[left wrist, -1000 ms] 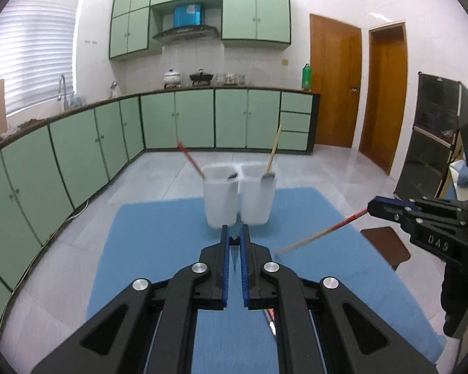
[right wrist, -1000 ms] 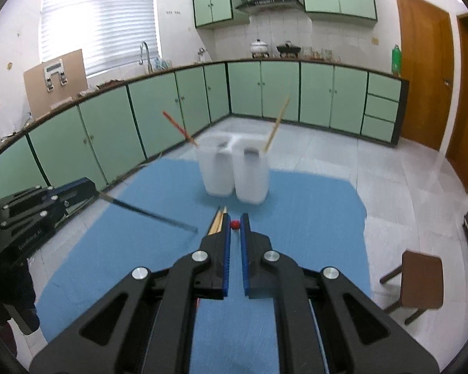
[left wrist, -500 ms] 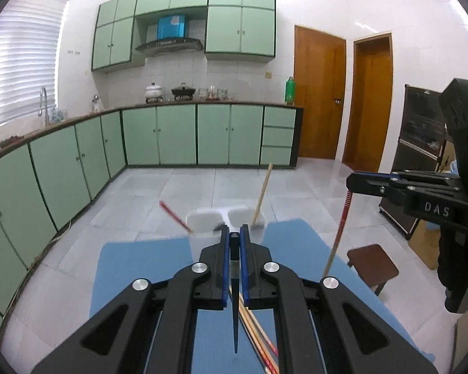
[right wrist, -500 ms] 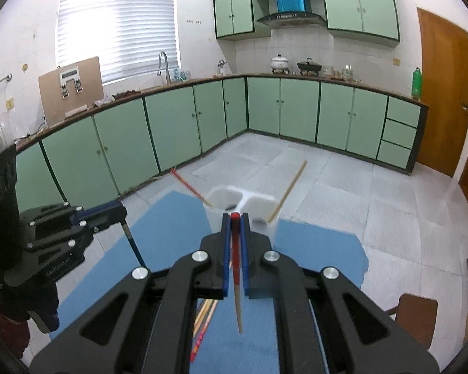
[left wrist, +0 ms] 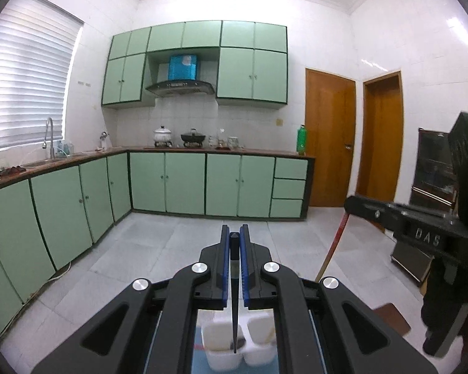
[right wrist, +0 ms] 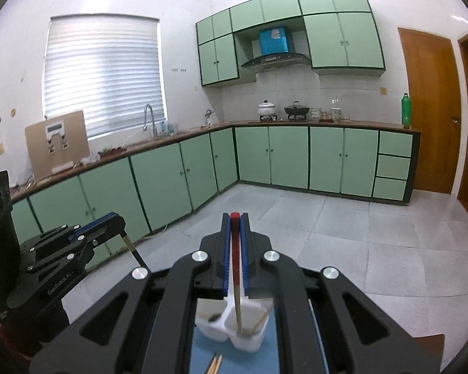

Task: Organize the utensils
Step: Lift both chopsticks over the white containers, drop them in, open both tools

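Note:
My left gripper [left wrist: 234, 233] is shut on a dark chopstick [left wrist: 234, 311] that hangs straight down, its tip above the left cup of the white twin-cup holder [left wrist: 221, 342]. My right gripper [right wrist: 235, 218] is shut on a red-topped wooden chopstick [right wrist: 234, 249], whose lower end reaches into the right cup of the holder [right wrist: 252, 336]. That cup has another wooden stick in it, and the left cup holds something dark. Each gripper shows in the other's view: the right gripper [left wrist: 349, 204] at the right edge, the left gripper [right wrist: 118, 218] at the left.
The holder stands on a blue mat [right wrist: 202, 349], where a few loose wooden chopsticks [right wrist: 213, 364] lie in front of it. A brown stool [left wrist: 393, 314] stands to the right. Green kitchen cabinets [left wrist: 184, 184] and a tiled floor lie beyond.
Both grippers have risen high above the mat with their chopsticks. The sticks swung from slanting to hanging upright, and the holder now sits low beneath the jaws.

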Available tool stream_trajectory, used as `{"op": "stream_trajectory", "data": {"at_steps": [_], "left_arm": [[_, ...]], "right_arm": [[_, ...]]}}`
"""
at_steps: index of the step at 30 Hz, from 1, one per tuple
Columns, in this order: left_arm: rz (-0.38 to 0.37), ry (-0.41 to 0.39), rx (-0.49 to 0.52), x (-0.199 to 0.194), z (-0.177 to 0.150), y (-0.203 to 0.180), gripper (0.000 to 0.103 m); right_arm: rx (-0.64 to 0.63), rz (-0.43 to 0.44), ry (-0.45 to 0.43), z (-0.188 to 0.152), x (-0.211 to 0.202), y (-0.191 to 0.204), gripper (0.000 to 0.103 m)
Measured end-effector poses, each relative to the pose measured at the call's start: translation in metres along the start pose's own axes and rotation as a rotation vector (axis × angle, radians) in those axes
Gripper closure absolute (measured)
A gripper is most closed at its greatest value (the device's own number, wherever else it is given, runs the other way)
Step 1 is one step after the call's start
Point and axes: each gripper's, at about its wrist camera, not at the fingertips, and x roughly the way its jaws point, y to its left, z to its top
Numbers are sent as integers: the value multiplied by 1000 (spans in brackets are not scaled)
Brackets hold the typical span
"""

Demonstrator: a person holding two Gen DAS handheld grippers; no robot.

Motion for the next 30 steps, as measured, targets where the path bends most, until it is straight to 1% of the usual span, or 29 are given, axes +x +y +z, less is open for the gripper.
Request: {"op": "stream_trajectory", "data": {"at_steps": [2,4,7,10,14,15,16,17,18,19,20,22,23,25,28,30], "left_arm": [[18,-2,1,16,-2,2,97],[32,13,7,33,-10,4,97],[33,61,-2,55,-27,7,97],[21,125,-6,73,-43,11,97],[19,168,-8,78,-63,16,94],[18,173,-11,77,-65,16,91],[19,178,-17,73,-68,17,88],[18,178,-21,69,-68,18,87],[16,175,-23,65,-69,18,83],[19,169,-18,56,-70,16,78],[25,166,-10,52,-71,14,75],[20,156,10,36,-75,8,65],[21,158,16,30,-77,8,63],[8,161,15,13,-85,4,59],[5,182,-6,-13,-106,0,53],[9,207,-17,-28,-125,-2,51]], "right_arm": [[5,-11,2,-3,16,-5,98],[8,-25,27,-12,38,-10,98],[12,-27,67,-28,59,-10,98],[-12,-34,111,-47,74,-8,97],[-40,-63,148,-69,81,-6,95],[-35,-68,150,-72,79,-7,95],[-29,-72,147,-75,76,-6,92],[-20,-79,143,-77,72,-8,89],[-14,-89,137,-79,66,-9,81],[-8,-93,127,-81,59,-11,74],[-5,-96,121,-83,53,-11,70],[0,-104,110,-89,37,-12,57],[1,-106,106,-93,29,-12,54],[-5,-119,105,-105,11,-10,36],[-31,-141,108,-131,-17,-3,23],[-47,-150,124,-155,-34,3,19]]}}
